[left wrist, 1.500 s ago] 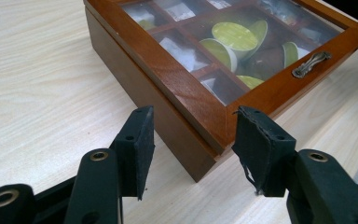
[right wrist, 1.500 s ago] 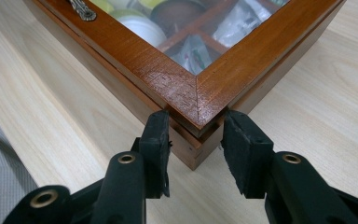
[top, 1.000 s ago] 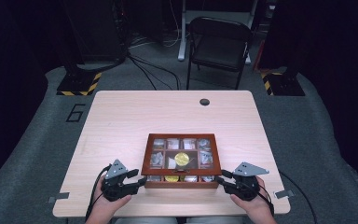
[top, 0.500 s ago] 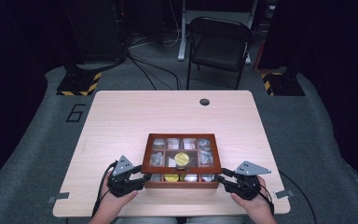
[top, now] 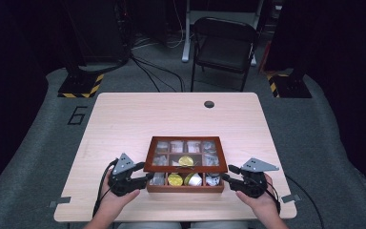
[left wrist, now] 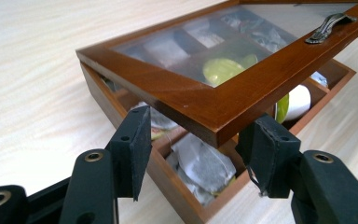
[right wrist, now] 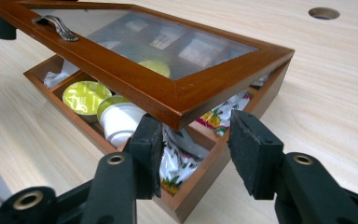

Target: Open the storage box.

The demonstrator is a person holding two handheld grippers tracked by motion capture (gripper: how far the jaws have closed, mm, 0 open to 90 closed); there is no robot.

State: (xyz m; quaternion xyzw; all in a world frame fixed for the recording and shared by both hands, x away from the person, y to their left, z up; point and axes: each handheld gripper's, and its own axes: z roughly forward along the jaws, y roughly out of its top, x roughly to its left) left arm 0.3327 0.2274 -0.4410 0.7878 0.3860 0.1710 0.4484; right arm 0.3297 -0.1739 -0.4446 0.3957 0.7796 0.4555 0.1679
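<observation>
The lid [left wrist: 200,100] of the box [top: 186,164] is up a little at the near edge, so the opening has begun. It is not open all the way yet, and it looks like more lifting is left.

Nearest is the left claw [left wrist: 193,149], at the box's near left corner. Its jaws have just been opening. The lid's corner sits between them, but the pads do not press on it. The right claw [right wrist: 196,149] is at the near right corner. Its jaws have just been opening too, with that lid corner above the gap and nothing pinched.

Under the raised lid lie packets [left wrist: 203,165] and round pods [right wrist: 85,97] in the near row. The lid's far edge sits on the box. The box sits near the front of the surface [top: 171,114], between both claws.
</observation>
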